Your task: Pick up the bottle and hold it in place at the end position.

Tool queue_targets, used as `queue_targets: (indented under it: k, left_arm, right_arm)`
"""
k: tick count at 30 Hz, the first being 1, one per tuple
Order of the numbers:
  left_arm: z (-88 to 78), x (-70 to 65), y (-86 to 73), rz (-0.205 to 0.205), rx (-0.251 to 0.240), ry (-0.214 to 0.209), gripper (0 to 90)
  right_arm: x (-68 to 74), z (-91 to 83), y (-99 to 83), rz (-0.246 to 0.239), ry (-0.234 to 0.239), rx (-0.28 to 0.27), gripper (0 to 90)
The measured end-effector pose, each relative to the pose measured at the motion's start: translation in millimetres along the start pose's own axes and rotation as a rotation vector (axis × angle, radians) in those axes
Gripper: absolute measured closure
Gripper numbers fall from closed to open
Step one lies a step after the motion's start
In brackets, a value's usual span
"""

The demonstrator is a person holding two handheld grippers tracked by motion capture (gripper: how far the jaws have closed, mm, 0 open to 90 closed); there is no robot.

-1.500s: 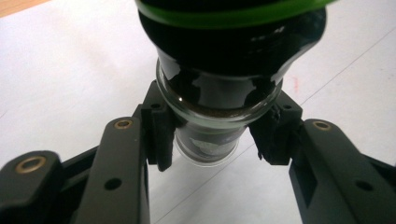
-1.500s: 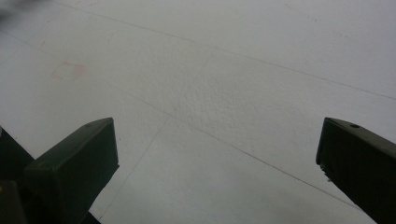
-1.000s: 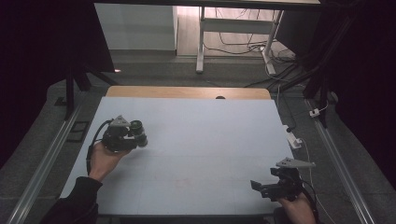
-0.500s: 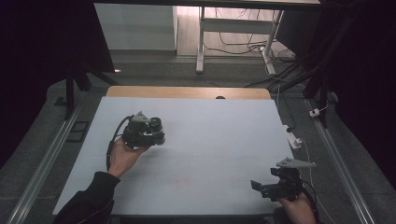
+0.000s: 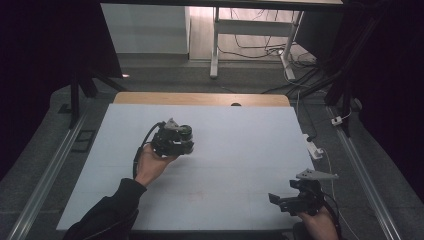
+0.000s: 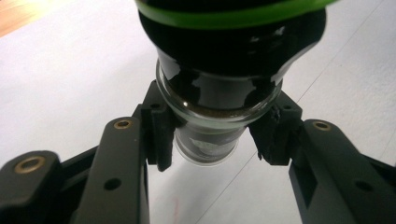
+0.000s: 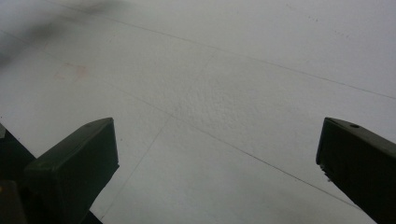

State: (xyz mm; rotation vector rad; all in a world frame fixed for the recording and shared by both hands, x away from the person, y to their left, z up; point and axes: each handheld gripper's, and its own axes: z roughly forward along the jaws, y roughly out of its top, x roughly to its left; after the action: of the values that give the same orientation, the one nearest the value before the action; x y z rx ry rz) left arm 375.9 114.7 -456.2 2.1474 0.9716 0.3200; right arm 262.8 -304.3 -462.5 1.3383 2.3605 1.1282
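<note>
While the right tongs [image 5: 280, 201] idle wide open and empty at the near right edge of the white bench [image 5: 240, 150], the left tongs [image 6: 212, 135] clamp the neck of a dark glass jar with green-banded black lid [image 6: 219, 74], carried above mid-bench. Judgement: keep the pinch steady, travel level, set down squarely.

The jar [image 6: 219, 88] runs off the top edge, so its lid is cut. In the high view it's too small to make out.
</note>
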Motion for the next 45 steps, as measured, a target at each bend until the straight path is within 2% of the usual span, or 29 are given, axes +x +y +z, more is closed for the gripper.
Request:
queue_targets:
  k: [9,17,20,33,39,42,45]
  left_arm:
    - [24.3,-11.0,9.2,0.001,0.004,-0.027,53.9]
    - [42.0,-16.7,10.4,0.019,0.023,-0.027,53.8]
    - [47.4,-16.1,9.1,0.013,0.022,-0.023,53.8]
    - [63.2,-8.2,3.8,-0.002,0.027,-0.003,53.8]
    - [68.9,-8.9,0.7,0.01,0.045,0.004,53.8]
    - [69.0,-10.8,-0.4,0.035,0.04,0.013,53.8]
    - [68.8,-10.8,-2.0,0.037,0.036,0.013,53.8]
  right_arm:
    - [-0.1,-0.1,-0.2,-0.001,-0.001,-0.001,0.0]
    - [0.3,0.2,-0.1,-0.005,-0.003,0.0,0.0]
    - [0.4,0.2,-0.2,-0.006,-0.003,0.0,0.0]
    - [0.4,0.4,-0.1,-0.01,-0.004,0.001,0.0]
    - [0.6,0.4,-0.1,-0.009,-0.002,0.003,0.0]
    - [0.7,0.4,-0.1,-0.009,-0.002,0.003,0.0]
    - [0.9,0.4,-0.1,-0.01,-0.002,0.004,0.0]
